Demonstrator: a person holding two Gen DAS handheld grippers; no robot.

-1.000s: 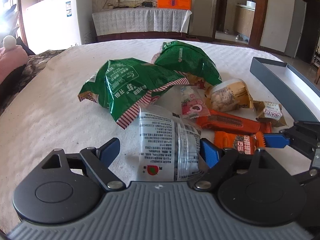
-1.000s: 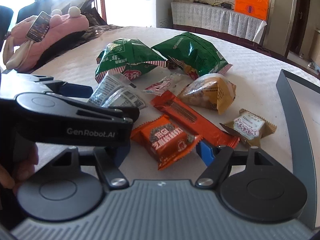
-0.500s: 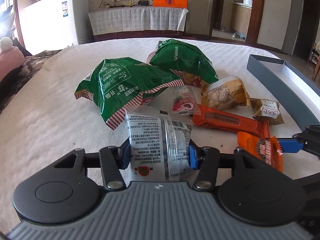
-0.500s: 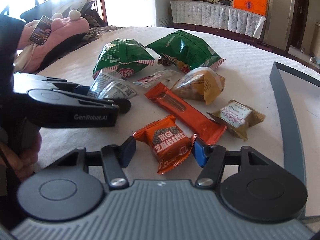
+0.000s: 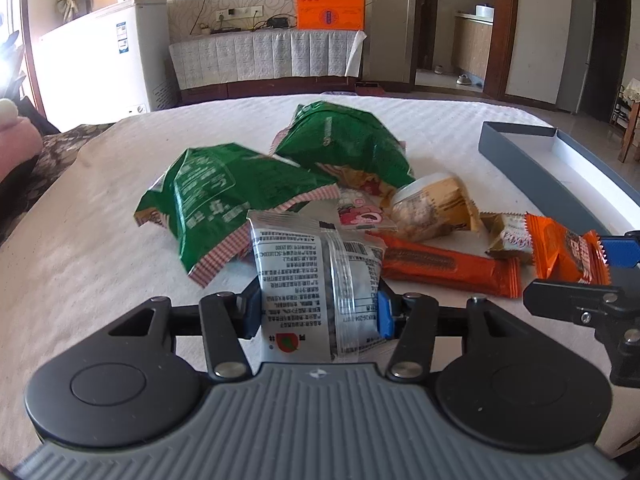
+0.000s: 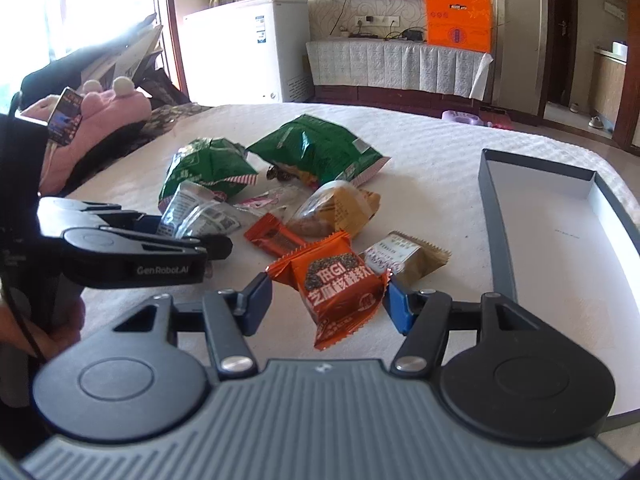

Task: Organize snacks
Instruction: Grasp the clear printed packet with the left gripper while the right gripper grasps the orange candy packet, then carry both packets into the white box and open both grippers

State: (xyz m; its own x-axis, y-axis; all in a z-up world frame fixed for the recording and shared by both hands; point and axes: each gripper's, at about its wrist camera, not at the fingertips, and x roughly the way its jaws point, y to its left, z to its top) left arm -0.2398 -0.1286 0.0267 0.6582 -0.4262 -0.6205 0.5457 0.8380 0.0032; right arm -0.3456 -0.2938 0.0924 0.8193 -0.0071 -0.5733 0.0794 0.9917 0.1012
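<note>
Currently both grippers are loaded. Left gripper (image 5: 318,310) is clamped on the clear printed packet (image 5: 316,280), pads squeezing its lower half, packet standing upright above the bench (image 5: 80,260). Right gripper (image 6: 326,300) has the small orange packet (image 6: 336,284) pinched by its side edges, jaws fairly wide, packet tilted and lifted clear of the cloth. Grey box (image 6: 496,240) sits open and empty to the right, well apart from the snack pile.

Risks as I read them:
- Orange packet is held at the crimped edges only. Slick film plus a quick swing toward the box could let it rotate or slip out short of the rim.
- Clear packet is soft and its contents shift; the squeeze may be mostly on film, so it could sag or slide down through the pads.
- Both grippers are close together. In the left view the right gripper (image 5: 592,280) sits just beside the long orange bar (image 5: 448,268); crossing paths to the box risks a knock.
- Box wall is raised: too low an approach would catch the packet on the rim.
- Green bags (image 5: 240,204) lie just behind the clear packet; a drag could pull them along.
</note>
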